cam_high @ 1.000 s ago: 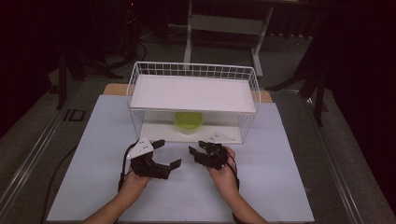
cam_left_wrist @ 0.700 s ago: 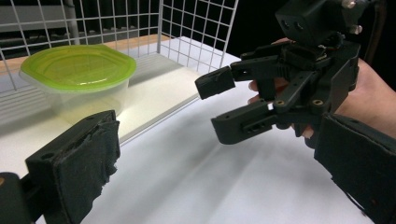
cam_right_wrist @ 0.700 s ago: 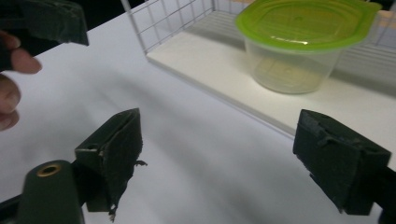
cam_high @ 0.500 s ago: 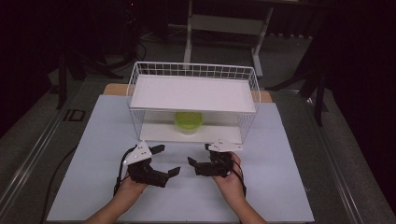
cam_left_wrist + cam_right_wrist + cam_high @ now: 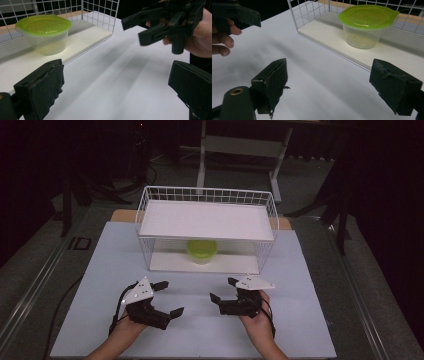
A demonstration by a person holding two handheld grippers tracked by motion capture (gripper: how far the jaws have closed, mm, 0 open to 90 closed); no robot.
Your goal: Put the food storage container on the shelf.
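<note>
Surface: a white mat (image 5: 310, 270) covers the tabletop; a strip of bare wood table edge (image 5: 122, 215) shows behind it on both sides of the rack; the mat lies flat and bare between the rack and the hands
Rack: a white wire rack (image 5: 207, 232) stands at the far middle of the mat, with a flat white shelf (image 5: 207, 220) on top and a white base board (image 5: 82, 37) below; its open front faces the person
Container: a clear tub with a green lid (image 5: 202, 251) sits upright on the base board under the shelf, near the middle, lid on; both gripper views show it inside the wire walls (image 5: 42, 33) (image 5: 365, 26)
Left gripper: left gripper (image 5: 167, 297) hovers low over the near left of the mat, jaws spread wide with nothing between them, well apart from the tub
Right gripper: right gripper (image 5: 224, 290) is held over the near right of the mat; its jaws have just been opening and now stand wide with only bare mat between them
Hands: both hands come in from the near edge, the grippers angled toward each other, apart
Room: dark all round; grey floor (image 5: 30, 250) beside the table, a pale metal stand (image 5: 240, 145) behind the rack, dark stand legs at left and right, cables on the floor at the back left
</note>
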